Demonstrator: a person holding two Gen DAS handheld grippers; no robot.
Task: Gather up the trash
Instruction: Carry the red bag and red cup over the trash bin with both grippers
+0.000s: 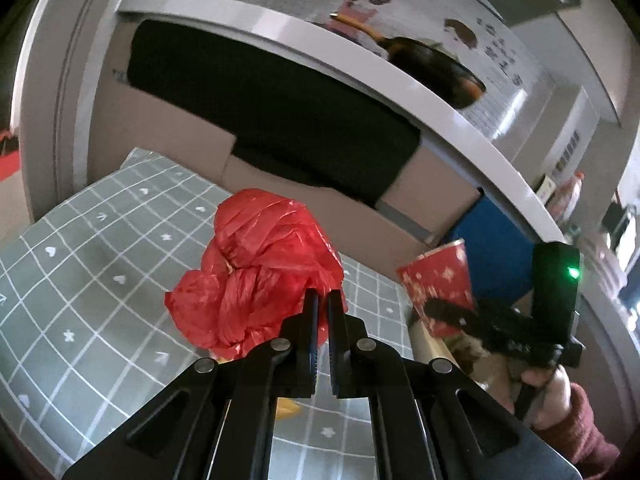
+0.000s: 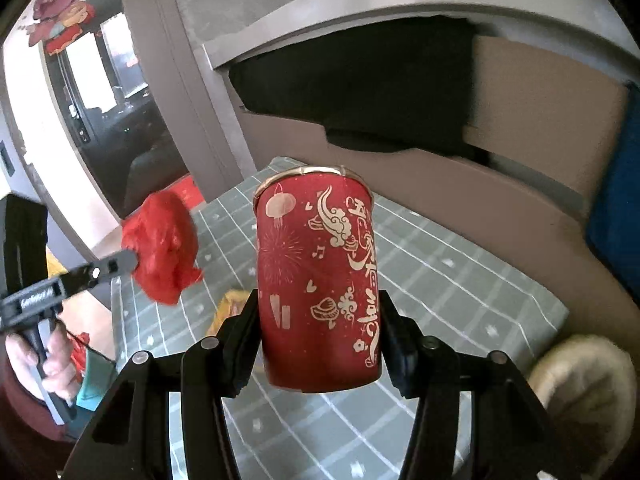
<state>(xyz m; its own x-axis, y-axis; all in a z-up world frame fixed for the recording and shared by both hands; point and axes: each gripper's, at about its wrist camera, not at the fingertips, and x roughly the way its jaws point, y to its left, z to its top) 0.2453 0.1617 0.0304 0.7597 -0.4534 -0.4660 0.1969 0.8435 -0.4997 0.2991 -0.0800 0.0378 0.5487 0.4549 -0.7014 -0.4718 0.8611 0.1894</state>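
My left gripper (image 1: 324, 300) has its jaws pressed together on a fold of the crumpled red plastic bag (image 1: 256, 264), which hangs bunched off the fingertips, lifted clear above the grey checked mat (image 1: 80, 264). I pinch the thin film near its knotted part, I judge, because that is the only place such a limp thing gives a firm hold.

My right gripper (image 2: 320, 320) is clamped on the red paper cup (image 2: 316, 280), one finger on each side of its lower wall, the cup upright with its gold rim up and also raised off the mat. The wide stance of the jaws is simply the cup's width; squeezing low on the wall should keep the rim from collapsing.

Both pieces of trash are therefore in my grip, side by side in the air over the mat, the cup to the right of the bag. On the mat below the bag a yellow scrap (image 2: 232, 304) lies loose, likely more trash to gather.

Beyond the mat's far edge stands a cardboard box (image 1: 208, 152) with a black liner (image 1: 280, 120), open toward me under the white counter edge (image 1: 360, 60); it looks like the place for the trash. A frying pan (image 1: 436, 68) sits on the counter above it.
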